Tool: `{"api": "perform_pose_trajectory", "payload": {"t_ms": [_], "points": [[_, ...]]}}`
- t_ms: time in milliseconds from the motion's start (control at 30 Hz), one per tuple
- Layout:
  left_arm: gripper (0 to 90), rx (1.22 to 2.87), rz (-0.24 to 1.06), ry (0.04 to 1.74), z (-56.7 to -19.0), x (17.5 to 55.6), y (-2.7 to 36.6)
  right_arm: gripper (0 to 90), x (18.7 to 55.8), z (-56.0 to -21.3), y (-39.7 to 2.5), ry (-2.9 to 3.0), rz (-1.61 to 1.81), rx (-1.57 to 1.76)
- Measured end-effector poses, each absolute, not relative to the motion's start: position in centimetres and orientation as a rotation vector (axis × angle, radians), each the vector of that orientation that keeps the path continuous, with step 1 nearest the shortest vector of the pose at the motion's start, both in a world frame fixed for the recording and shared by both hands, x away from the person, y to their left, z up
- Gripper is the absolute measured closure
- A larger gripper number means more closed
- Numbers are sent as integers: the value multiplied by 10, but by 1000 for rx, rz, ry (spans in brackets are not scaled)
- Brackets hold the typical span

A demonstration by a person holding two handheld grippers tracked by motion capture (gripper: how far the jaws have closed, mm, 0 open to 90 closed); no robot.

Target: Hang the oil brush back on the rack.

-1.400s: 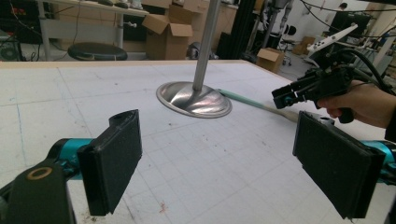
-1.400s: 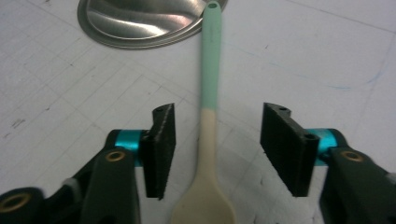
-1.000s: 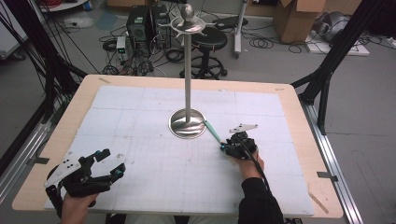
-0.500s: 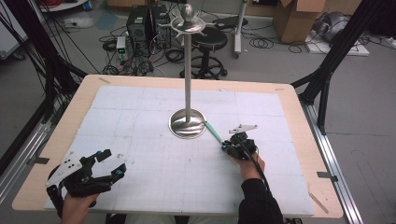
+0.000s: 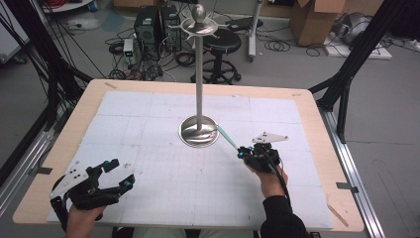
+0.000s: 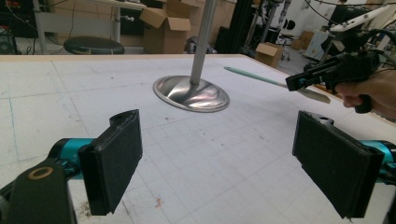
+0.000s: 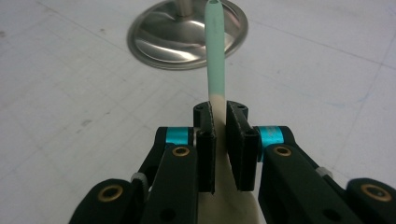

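**Claw on the right grips a mint-handled utensil beside a steel stand**

Right claw [image 5: 242, 152] sits on the right half of the worktop [image 5: 307, 106], its jaws pressed together on the pale neck of a utensil [image 7: 215, 60]. The mint-green handle points away from the claw toward the round base [image 5: 198, 132] of a tall metal stand [image 5: 199, 64], and its far tip reaches the rim of that base; whether it touches cannot be told. A white gridded mat [image 5: 148, 124] covers most of the worktop. Left claw [image 5: 119, 173] rests near the front left corner, jaws spread wide with nothing between them, well apart from the stand. The stand's pole rises from the middle of the mat to a ring of hooks at its top. Beyond the worktop stand a stool [image 5: 222, 44] and cardboard boxes [image 5: 312, 20].
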State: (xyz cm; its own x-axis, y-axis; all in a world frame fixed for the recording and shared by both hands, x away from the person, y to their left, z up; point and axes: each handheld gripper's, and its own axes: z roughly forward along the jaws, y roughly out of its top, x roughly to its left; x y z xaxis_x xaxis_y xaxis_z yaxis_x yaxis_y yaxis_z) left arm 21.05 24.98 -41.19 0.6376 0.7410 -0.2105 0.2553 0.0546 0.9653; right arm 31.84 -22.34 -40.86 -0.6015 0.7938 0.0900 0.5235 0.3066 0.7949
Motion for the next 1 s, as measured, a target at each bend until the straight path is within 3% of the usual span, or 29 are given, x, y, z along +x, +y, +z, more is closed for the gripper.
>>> {"api": "perform_pose_trajectory", "payload": {"t_ms": [567, 1000], "points": [[199, 1514, 331, 797, -404, 210, 233, 827, 258, -382, -215, 2221, 1518, 953], [213, 1494, 202, 762, -380, 227, 191, 827, 239, -367, -208, 2191, 1658, 836]]}}
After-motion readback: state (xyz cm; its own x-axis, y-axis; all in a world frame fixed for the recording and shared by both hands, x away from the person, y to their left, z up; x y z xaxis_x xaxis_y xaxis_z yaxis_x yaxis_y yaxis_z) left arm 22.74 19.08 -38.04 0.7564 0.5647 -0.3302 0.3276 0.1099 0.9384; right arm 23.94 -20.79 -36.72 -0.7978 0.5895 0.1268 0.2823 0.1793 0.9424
